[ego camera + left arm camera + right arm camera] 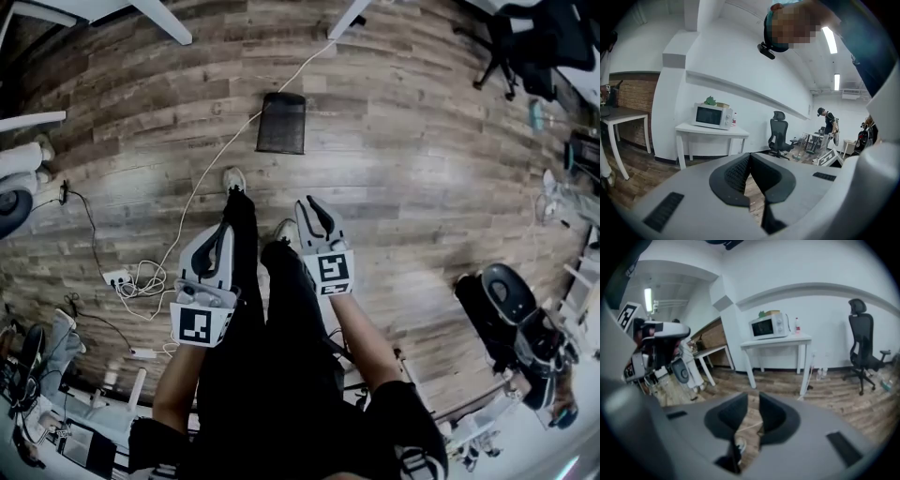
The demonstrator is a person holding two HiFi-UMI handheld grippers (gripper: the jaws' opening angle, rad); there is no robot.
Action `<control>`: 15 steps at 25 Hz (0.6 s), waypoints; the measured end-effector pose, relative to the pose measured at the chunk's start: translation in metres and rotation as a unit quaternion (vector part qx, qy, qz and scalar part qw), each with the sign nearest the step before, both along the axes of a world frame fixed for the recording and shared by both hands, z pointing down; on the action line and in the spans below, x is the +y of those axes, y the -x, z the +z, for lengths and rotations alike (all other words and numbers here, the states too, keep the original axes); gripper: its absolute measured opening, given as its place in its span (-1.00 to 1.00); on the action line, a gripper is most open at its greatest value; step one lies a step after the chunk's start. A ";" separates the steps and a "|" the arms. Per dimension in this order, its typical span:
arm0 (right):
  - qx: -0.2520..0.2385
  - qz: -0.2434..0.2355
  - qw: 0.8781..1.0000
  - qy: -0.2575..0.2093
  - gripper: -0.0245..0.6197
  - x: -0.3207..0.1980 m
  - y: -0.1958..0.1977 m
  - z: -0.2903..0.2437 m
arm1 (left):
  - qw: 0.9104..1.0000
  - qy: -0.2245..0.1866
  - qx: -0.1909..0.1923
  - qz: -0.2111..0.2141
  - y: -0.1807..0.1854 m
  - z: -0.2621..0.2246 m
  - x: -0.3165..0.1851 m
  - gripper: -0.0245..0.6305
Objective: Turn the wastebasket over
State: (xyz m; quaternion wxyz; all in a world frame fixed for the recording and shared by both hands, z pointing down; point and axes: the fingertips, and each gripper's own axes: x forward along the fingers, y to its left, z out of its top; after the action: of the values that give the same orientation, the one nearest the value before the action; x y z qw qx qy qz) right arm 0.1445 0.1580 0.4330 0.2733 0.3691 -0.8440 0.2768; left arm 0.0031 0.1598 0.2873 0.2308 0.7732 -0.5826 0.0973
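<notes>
The wastebasket (281, 123), a black mesh bin, sits on the wooden floor ahead of the person's feet, well beyond both grippers. I cannot tell which way up it is. It shows in neither gripper view. My left gripper (220, 236) hangs over the person's left leg, and in the left gripper view this gripper (749, 157) has its dark pads touching, with nothing between them. My right gripper (315, 210) is held beside it over the right foot. In the right gripper view this gripper (753, 400) has a narrow gap between its pads, through which only floor shows.
A white cable (202, 178) runs across the floor from near the wastebasket to a power strip (117, 277). White table legs (159, 19) stand at the back, a black office chair (520, 37) at far right, dark equipment (511, 300) at right. A microwave (711, 116) sits on a white table.
</notes>
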 end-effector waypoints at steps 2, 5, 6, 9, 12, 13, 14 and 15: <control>0.004 0.000 1.000 0.002 -0.68 -0.001 -0.007 0.034 | 1.000 -0.001 0.001 -0.001 -0.007 0.026 -0.007 -0.82; 0.023 -0.005 1.000 0.007 -0.67 -0.001 -0.011 0.081 | 1.000 0.006 -0.003 0.002 -0.009 0.058 -0.012 -0.82; 0.027 -0.005 1.000 0.007 -0.66 -0.001 -0.011 0.097 | 1.000 0.008 -0.004 0.004 -0.009 0.069 -0.014 -0.82; 0.051 -0.015 0.999 0.009 -0.65 0.005 -0.010 0.158 | 1.000 0.004 -0.012 0.009 -0.006 0.105 -0.018 -0.82; 0.082 -0.036 0.996 0.004 -0.60 0.027 -0.006 0.236 | 1.000 -0.013 -0.017 0.007 0.003 0.150 -0.005 -0.82; 0.092 -0.043 0.995 0.002 -0.59 0.034 -0.004 0.260 | 1.000 -0.020 -0.017 0.005 0.007 0.163 -0.001 -0.82; 0.101 -0.048 0.994 0.002 -0.59 0.038 -0.001 0.282 | 1.000 -0.025 -0.016 0.002 0.011 0.175 0.001 -0.82; 0.110 -0.054 0.992 0.005 -0.59 0.041 0.001 0.302 | 1.000 -0.026 -0.014 0.000 0.015 0.185 0.001 -0.82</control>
State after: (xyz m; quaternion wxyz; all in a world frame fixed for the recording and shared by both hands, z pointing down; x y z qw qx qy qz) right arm 0.1440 0.1989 0.7350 0.3808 0.3503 -0.8261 0.2233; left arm -0.0117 0.1610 0.4725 0.2023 0.7774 -0.5882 0.0933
